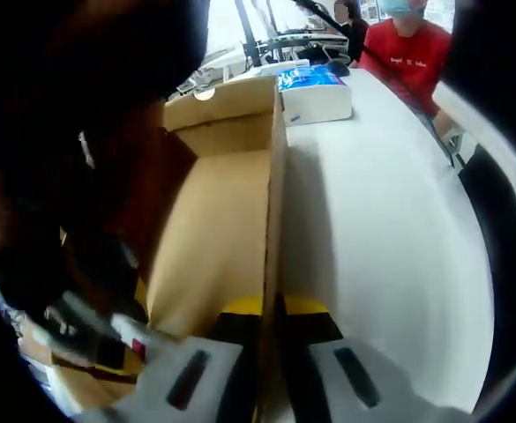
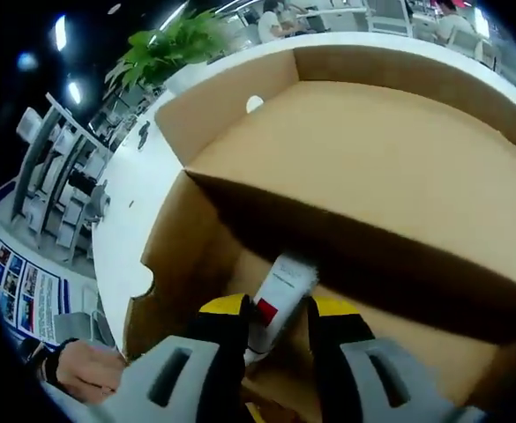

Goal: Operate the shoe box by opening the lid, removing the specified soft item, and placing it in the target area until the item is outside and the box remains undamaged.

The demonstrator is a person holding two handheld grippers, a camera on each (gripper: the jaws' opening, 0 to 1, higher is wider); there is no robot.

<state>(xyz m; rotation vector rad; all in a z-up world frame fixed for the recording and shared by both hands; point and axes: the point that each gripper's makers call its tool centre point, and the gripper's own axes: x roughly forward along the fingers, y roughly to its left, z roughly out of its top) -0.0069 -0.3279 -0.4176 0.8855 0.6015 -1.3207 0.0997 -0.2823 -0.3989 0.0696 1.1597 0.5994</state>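
A white worktop (image 1: 390, 229) curves away, a person in red (image 1: 409, 48) at its far end. Beyond it stand a leafy plant (image 2: 174, 44), rows of desks and chairs (image 2: 68, 198), ceiling lights (image 2: 60, 31) and a poster (image 2: 19, 282).

Brown cardboard shoe box (image 2: 240, 256) open, lid raised; white soft item (image 2: 280, 291) inside.

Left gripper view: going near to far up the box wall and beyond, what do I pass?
Left gripper straddling the box wall → white box on the table → person in red.
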